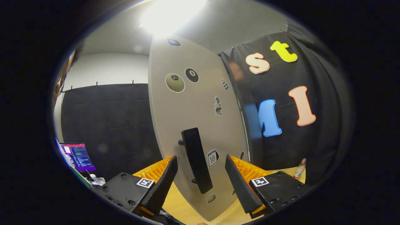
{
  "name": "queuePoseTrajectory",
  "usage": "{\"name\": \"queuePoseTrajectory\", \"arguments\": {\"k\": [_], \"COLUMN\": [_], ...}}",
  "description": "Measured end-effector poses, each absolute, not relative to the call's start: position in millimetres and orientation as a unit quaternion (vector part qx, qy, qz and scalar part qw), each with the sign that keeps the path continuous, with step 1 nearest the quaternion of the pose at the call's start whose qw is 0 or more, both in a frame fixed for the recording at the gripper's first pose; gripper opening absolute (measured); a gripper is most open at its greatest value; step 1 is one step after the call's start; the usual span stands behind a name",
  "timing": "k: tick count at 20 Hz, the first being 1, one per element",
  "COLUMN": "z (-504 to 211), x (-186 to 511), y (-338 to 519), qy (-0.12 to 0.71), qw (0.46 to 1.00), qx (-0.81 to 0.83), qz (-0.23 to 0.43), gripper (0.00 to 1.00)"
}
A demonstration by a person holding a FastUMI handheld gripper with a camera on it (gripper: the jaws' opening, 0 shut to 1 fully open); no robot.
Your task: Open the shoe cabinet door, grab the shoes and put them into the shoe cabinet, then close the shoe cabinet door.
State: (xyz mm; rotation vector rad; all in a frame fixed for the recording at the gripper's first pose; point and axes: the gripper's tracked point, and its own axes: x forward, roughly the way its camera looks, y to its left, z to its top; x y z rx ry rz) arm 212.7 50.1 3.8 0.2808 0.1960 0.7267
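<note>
The tool (201, 175), with black ribbed fingers (162, 184) backed by orange plates, is standing spread wide. Its fingers are flanking the long black bar handle (196, 159) of the pale grey, sticker-covered shoe cabinet door (193, 103), one on each side, and neither finger is touching the handle. The handle is sitting between the fingers and just ahead of their tips, running upright and slightly tilted. The door is standing swung open, edge-on toward the right, where the dark cabinet edge (247, 118) is showing beside it. Round, chequered and calendar-style stickers are dotting the door face. A light wooden bench (187, 206) is lying below the door. A small clear bottle (300, 168) is standing beyond the right finger. A lit screen (77, 156) is glowing well to the left, against the black cloth wall.
</note>
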Motion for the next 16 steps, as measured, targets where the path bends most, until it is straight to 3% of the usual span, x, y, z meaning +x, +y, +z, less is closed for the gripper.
{"name": "queuePoseTrajectory", "arguments": {"k": [16], "z": [3.4], "x": [237.9], "y": [170.0], "qy": [0.098], "qw": [0.911], "qx": [0.152], "qz": [0.372], "gripper": [0.92]}}
